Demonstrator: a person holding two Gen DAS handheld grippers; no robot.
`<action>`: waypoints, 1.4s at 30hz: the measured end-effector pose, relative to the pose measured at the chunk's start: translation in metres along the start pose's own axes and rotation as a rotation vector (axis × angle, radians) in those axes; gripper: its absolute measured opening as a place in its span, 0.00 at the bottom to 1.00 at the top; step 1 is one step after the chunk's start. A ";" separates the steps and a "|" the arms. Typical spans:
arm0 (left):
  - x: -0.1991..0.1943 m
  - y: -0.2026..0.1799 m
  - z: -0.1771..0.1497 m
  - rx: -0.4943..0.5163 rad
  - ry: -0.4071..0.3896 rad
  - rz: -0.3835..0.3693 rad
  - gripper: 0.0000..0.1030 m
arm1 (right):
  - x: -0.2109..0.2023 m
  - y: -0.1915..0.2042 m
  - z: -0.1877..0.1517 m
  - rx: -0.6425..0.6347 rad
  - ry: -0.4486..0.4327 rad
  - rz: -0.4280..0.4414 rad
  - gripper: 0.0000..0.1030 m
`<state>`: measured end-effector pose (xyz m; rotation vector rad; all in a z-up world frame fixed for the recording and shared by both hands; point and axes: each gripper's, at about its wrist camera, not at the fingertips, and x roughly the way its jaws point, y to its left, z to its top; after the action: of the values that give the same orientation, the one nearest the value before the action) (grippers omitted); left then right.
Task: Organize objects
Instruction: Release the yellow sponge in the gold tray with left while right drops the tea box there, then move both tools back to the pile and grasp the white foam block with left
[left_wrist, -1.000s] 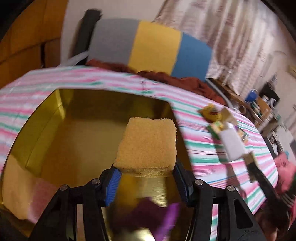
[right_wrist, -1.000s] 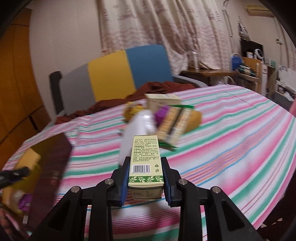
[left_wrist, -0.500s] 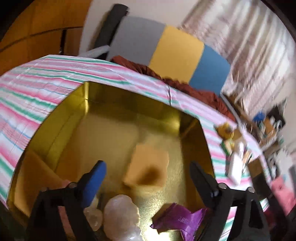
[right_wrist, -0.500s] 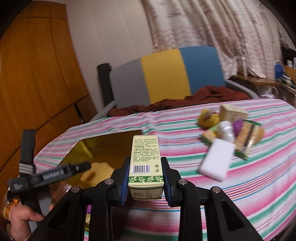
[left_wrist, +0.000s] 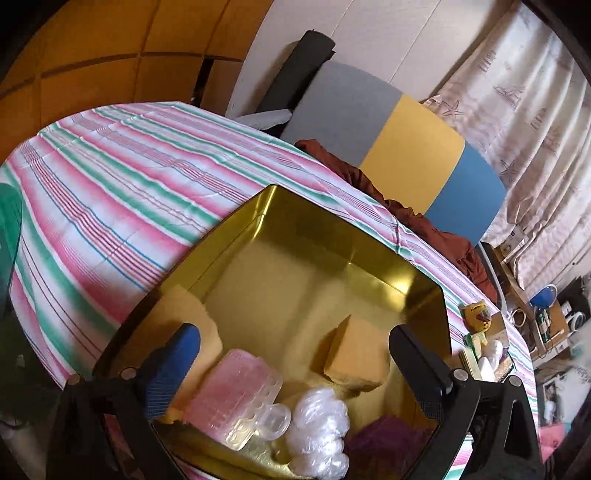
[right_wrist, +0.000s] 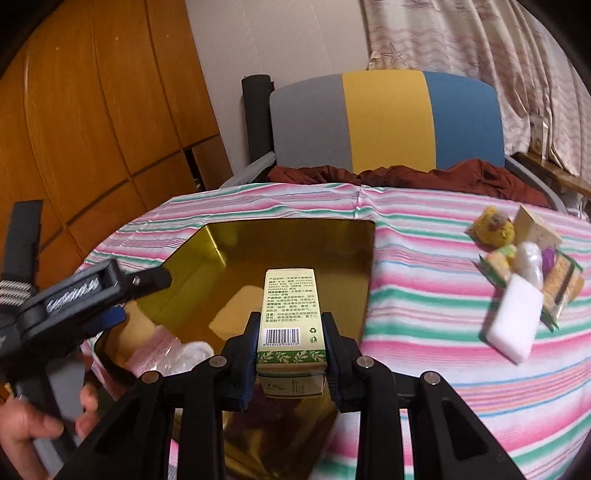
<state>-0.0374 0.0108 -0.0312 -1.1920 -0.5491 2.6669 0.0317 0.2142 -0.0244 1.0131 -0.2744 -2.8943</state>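
Right wrist: carton (right_wrist: 290, 321) clamped between jaws (upright); over gold tin (right_wrist: 207, 266)

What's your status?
Left gripper open, empty, sponge dropped in tin. Right gripper shut on box over tin. Nothing blocking.

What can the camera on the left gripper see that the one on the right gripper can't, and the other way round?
Only the left wrist view shows the purple packet at the near end of the gold tin.

Only the right wrist view shows the right gripper shut on a green-and-cream carton, the hand holding the left gripper, and a white sponge block on the striped tablecloth.

Both show the tin, the yellow sponge and pink plastic case inside it, and the grey, yellow and blue chair.
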 end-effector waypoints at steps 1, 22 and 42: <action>-0.001 0.001 -0.001 0.001 0.003 0.002 1.00 | 0.005 0.003 0.002 -0.012 0.007 -0.013 0.30; -0.004 -0.005 -0.007 0.034 0.012 -0.003 1.00 | 0.005 -0.030 0.004 0.168 0.011 -0.044 0.45; -0.011 -0.076 -0.042 0.258 0.062 -0.106 1.00 | -0.019 -0.114 -0.029 0.337 0.009 -0.236 0.45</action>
<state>0.0011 0.0884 -0.0190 -1.1330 -0.2417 2.5095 0.0650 0.3242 -0.0563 1.1761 -0.7089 -3.1215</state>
